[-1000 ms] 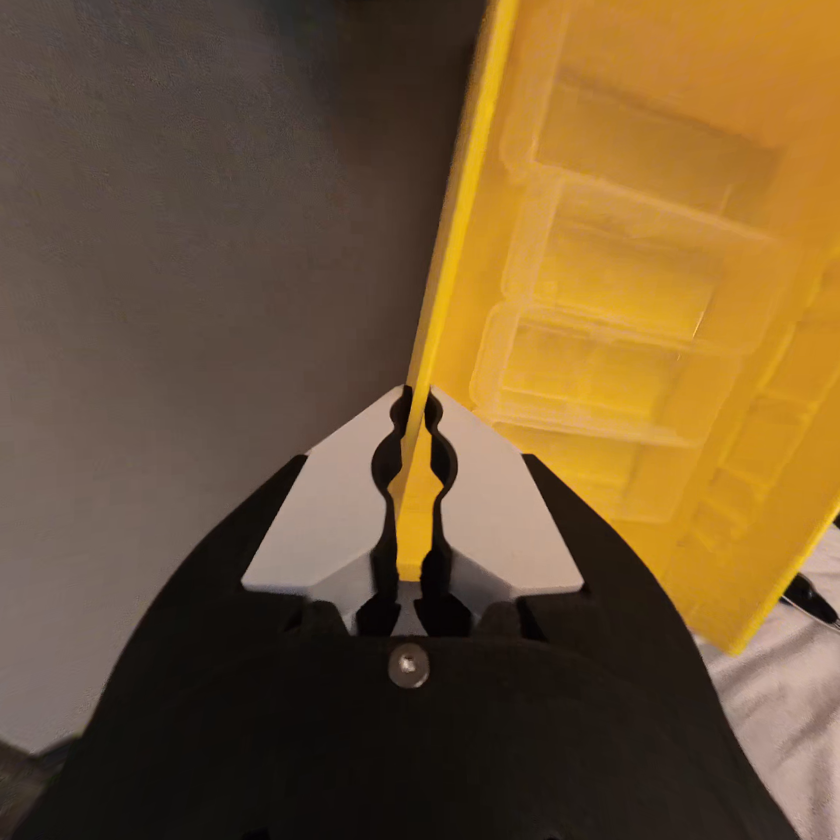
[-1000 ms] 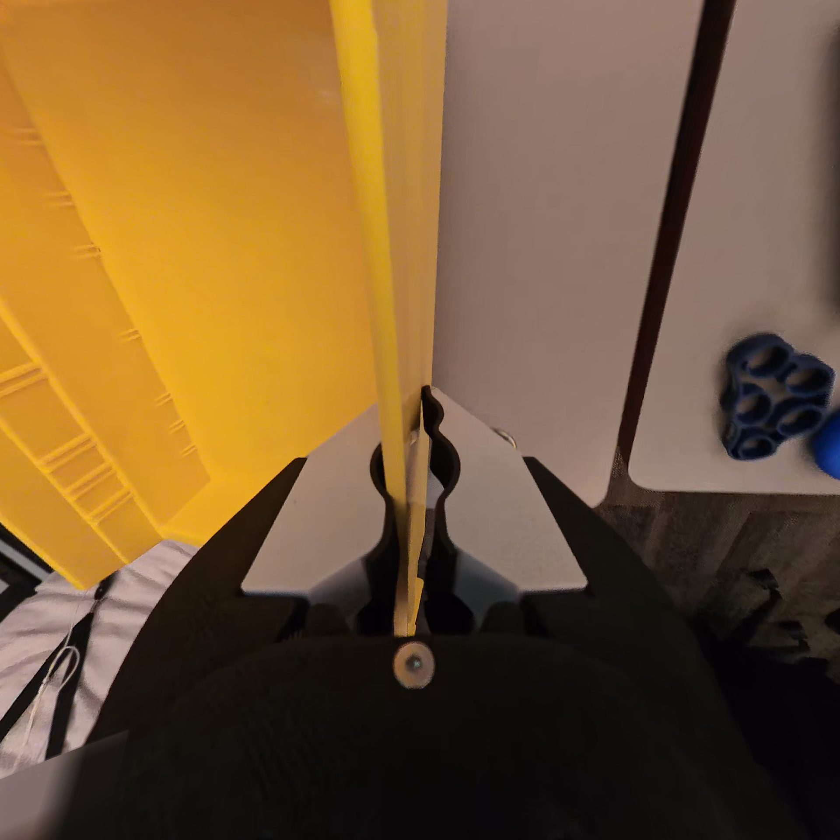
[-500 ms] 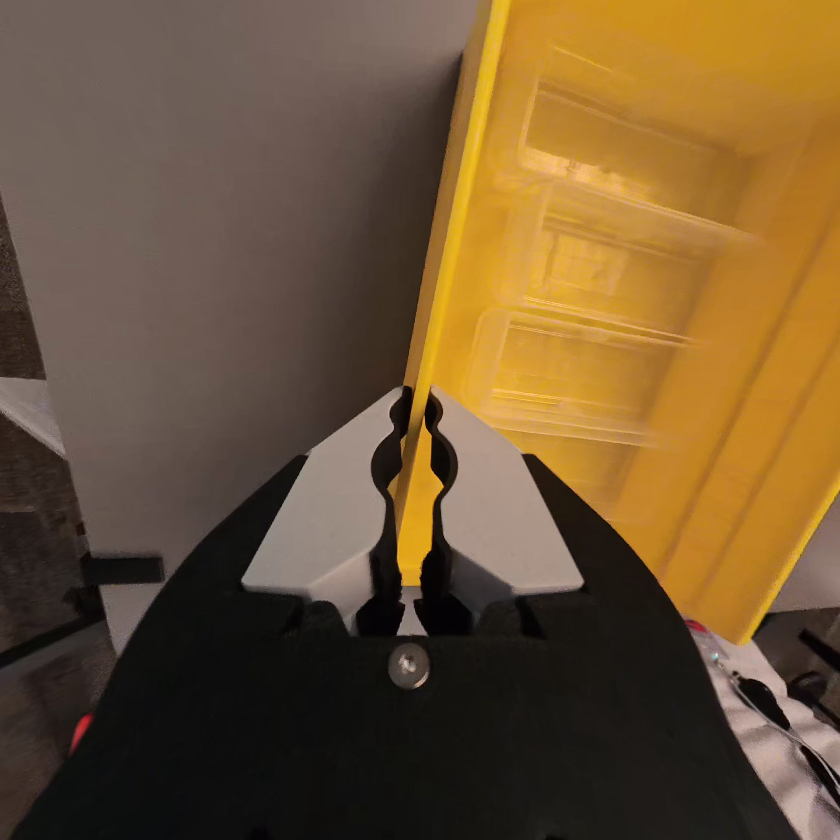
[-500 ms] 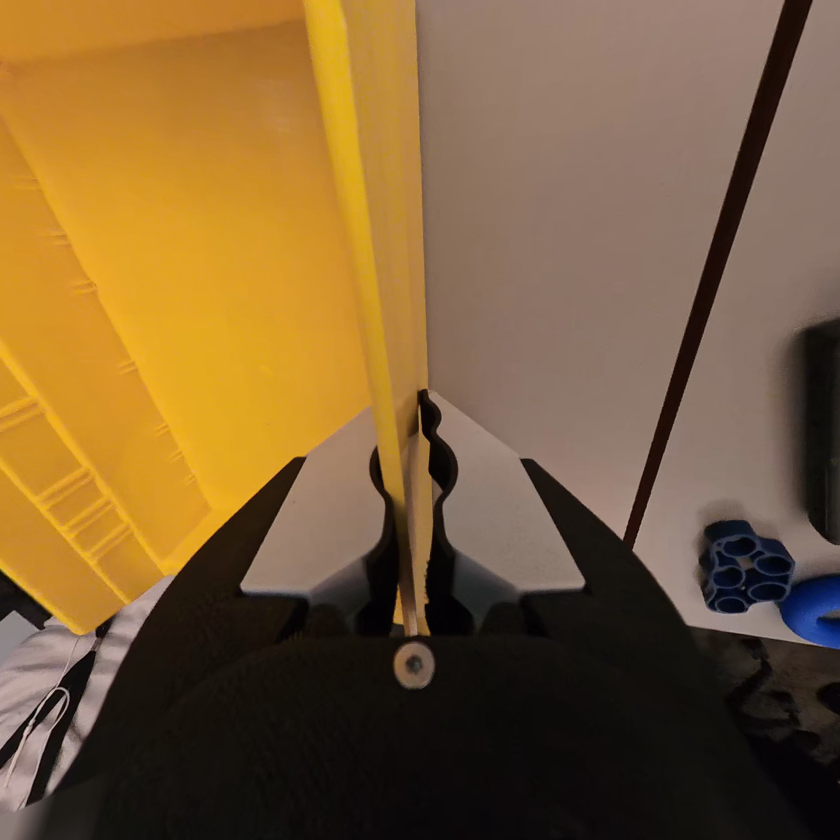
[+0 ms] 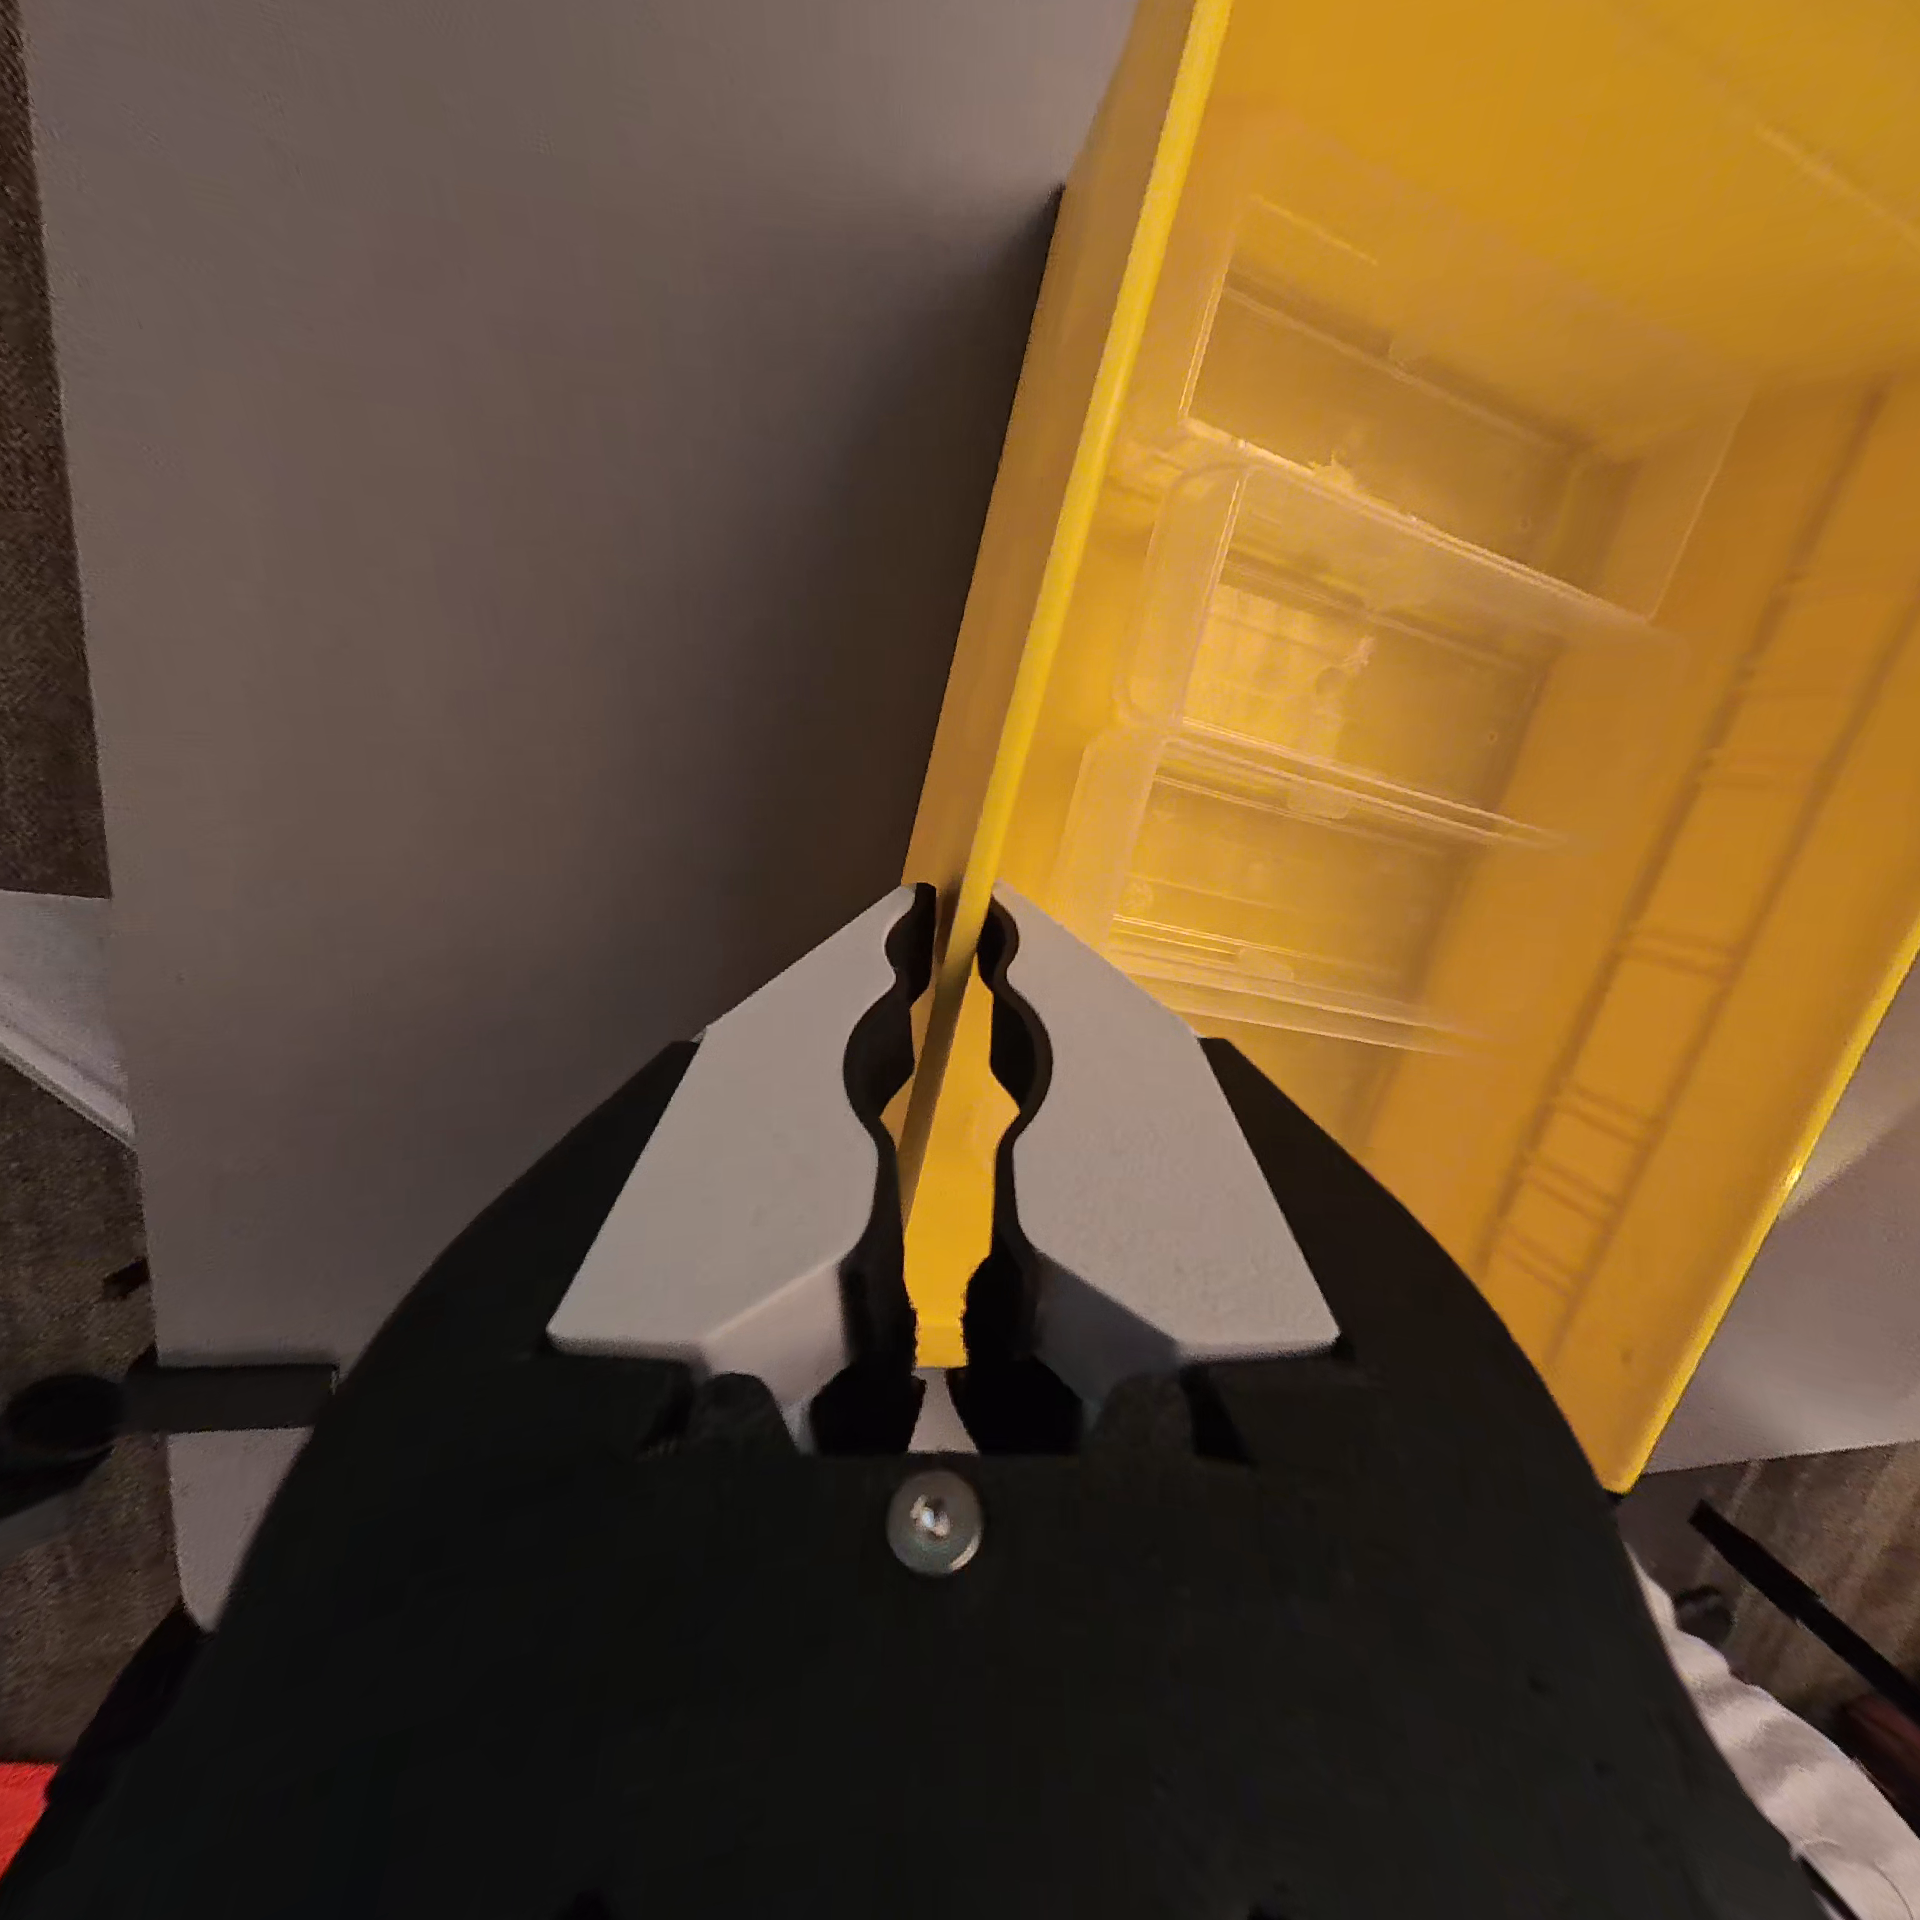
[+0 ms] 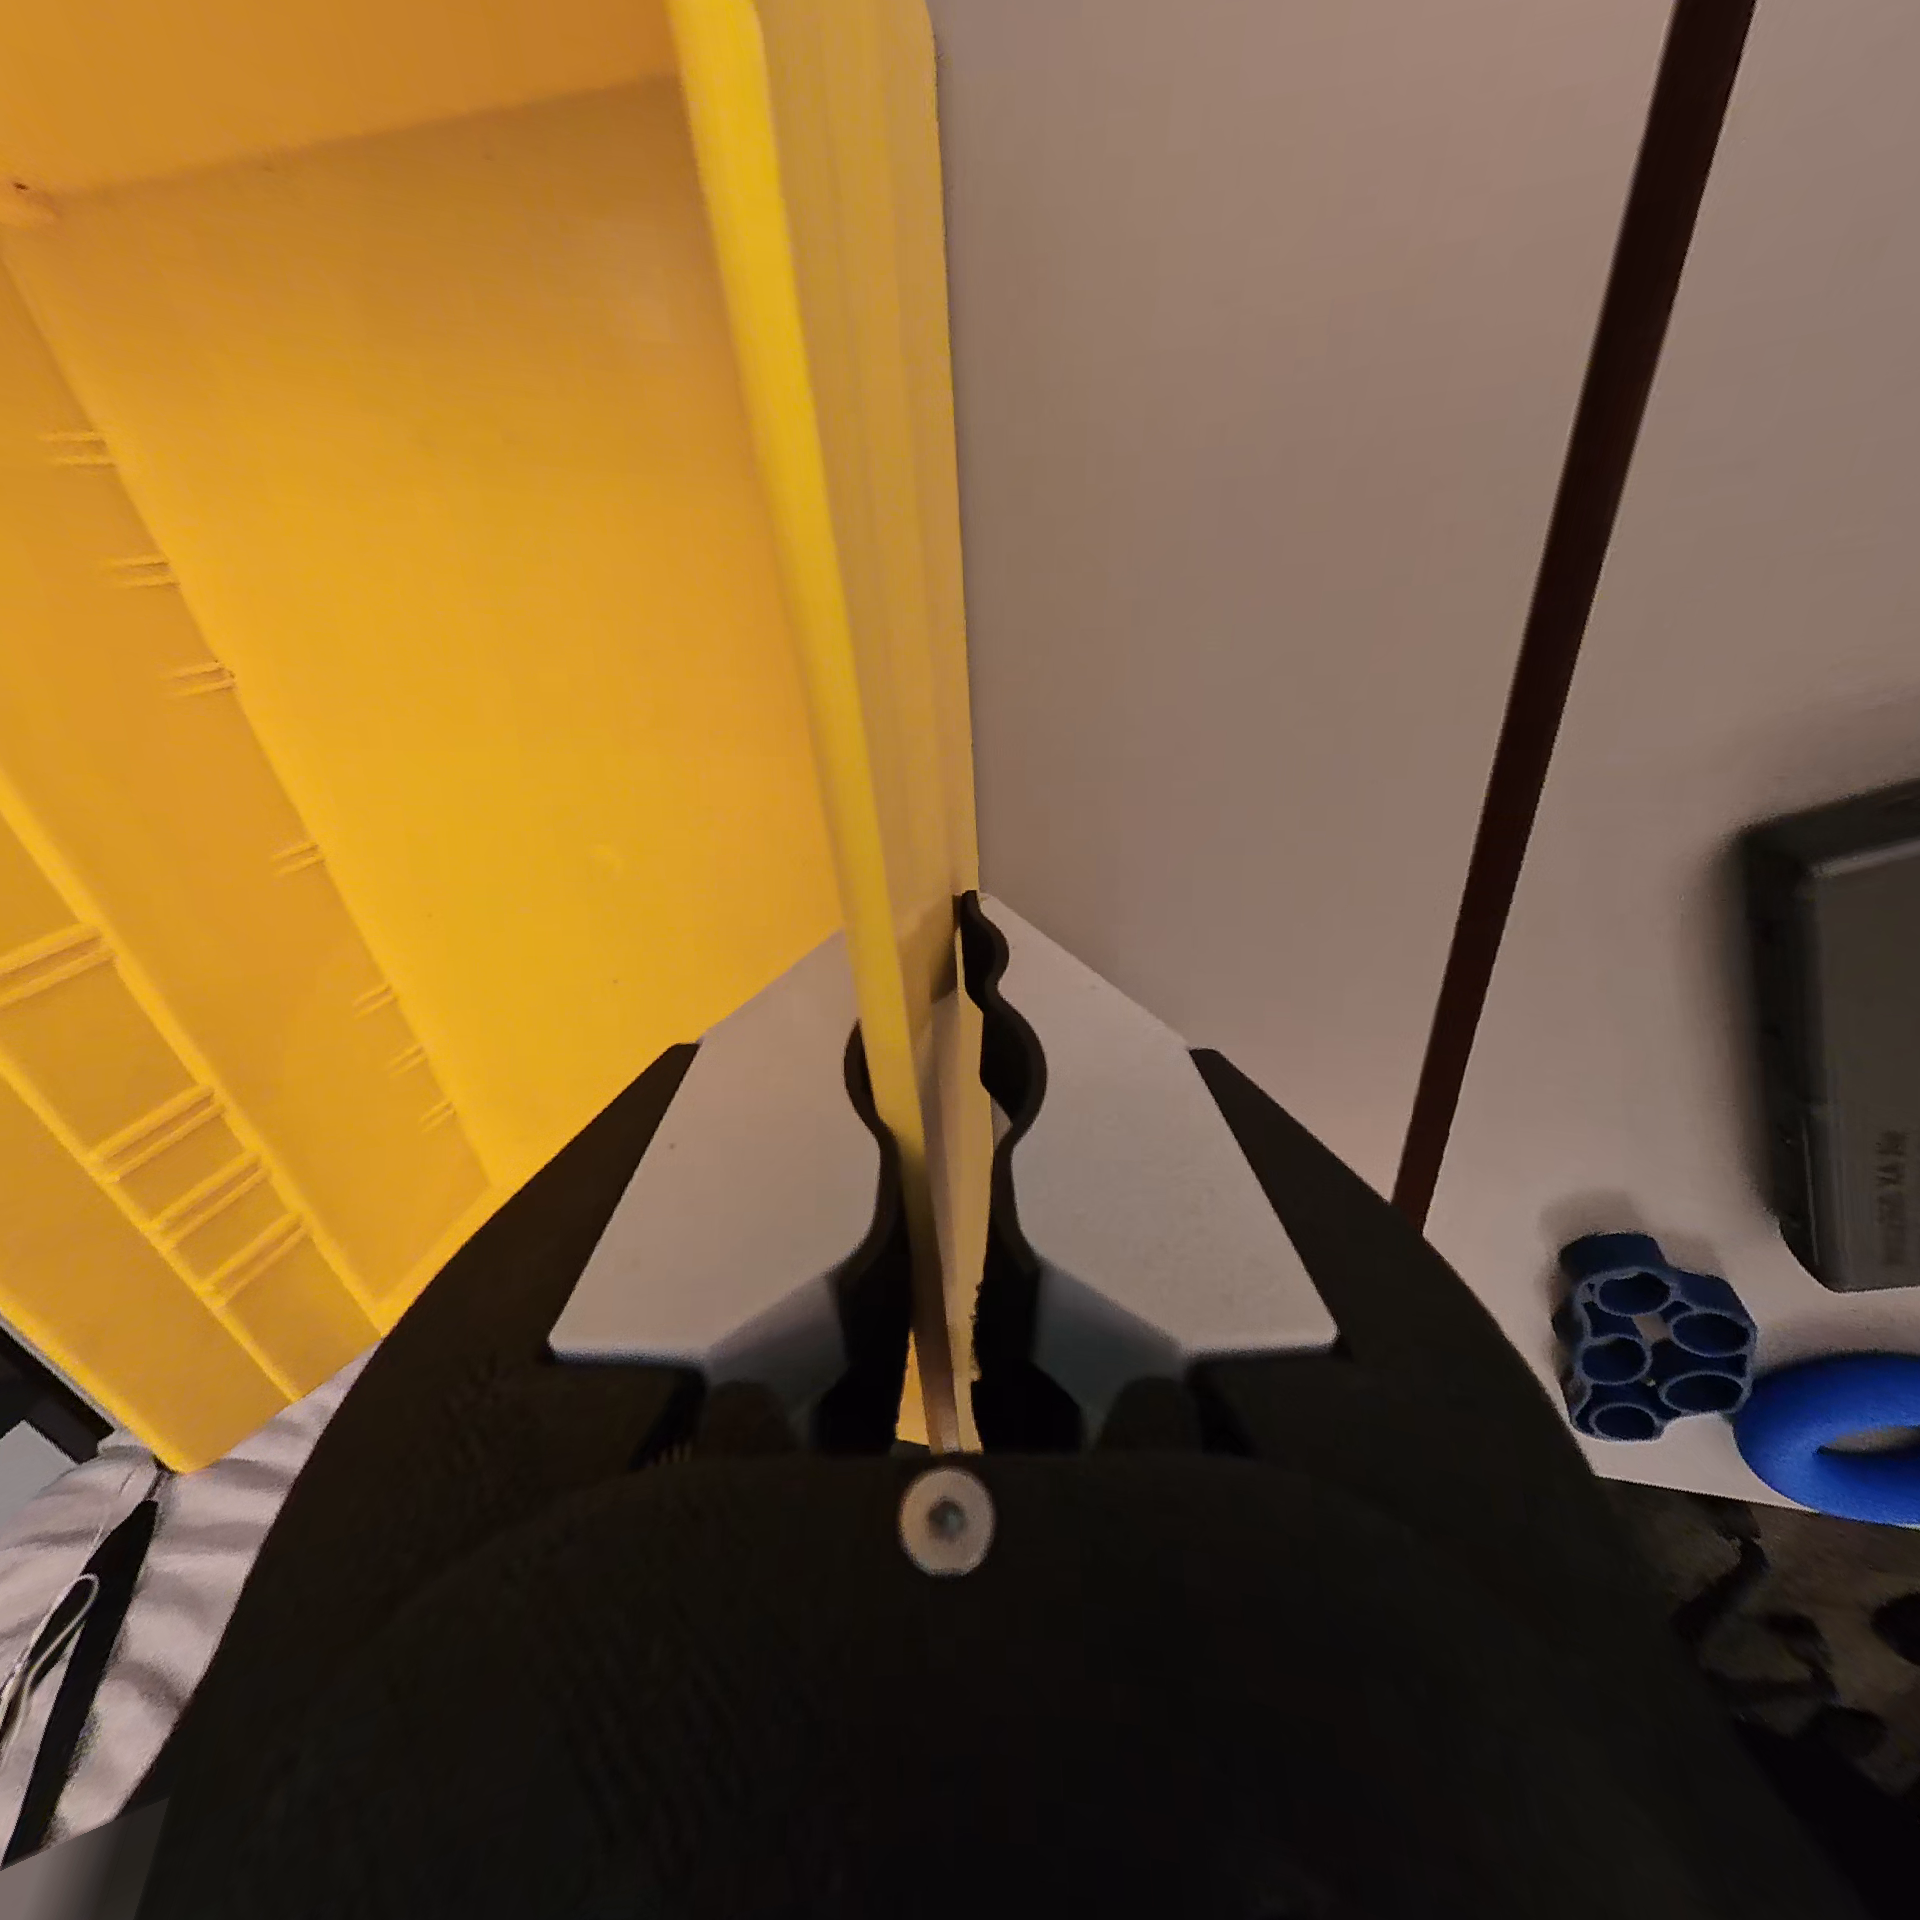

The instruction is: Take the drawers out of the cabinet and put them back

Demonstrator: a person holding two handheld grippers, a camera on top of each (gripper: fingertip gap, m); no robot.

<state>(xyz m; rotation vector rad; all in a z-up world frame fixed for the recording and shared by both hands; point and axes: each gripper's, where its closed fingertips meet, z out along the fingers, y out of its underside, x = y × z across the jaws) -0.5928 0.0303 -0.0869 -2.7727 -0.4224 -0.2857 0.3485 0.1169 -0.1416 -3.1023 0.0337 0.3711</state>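
My left gripper point(image 5: 954, 914) is clamped on the left wall of the yellow drawer point(image 5: 1558, 312); clear plastic boxes point(image 5: 1351, 727) sit inside. My right gripper point(image 6: 961, 914) pinches its right wall, so the drawer hangs between them over the white table point(image 6: 1247, 520). Far right lie a blue holed block point(image 6: 1652, 1351), blue ring point(image 6: 1839, 1439) and grey case point(image 6: 1849, 1039).

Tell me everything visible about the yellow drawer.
The yellow drawer is a deep, open-topped bin of smooth, glossy plastic with thin walls and ribbed ridges along its sides. It hangs in the air over a white tabletop. The left claw is shut on one side wall's rim, the right claw on the opposite one. Clear plastic boxes lie inside.
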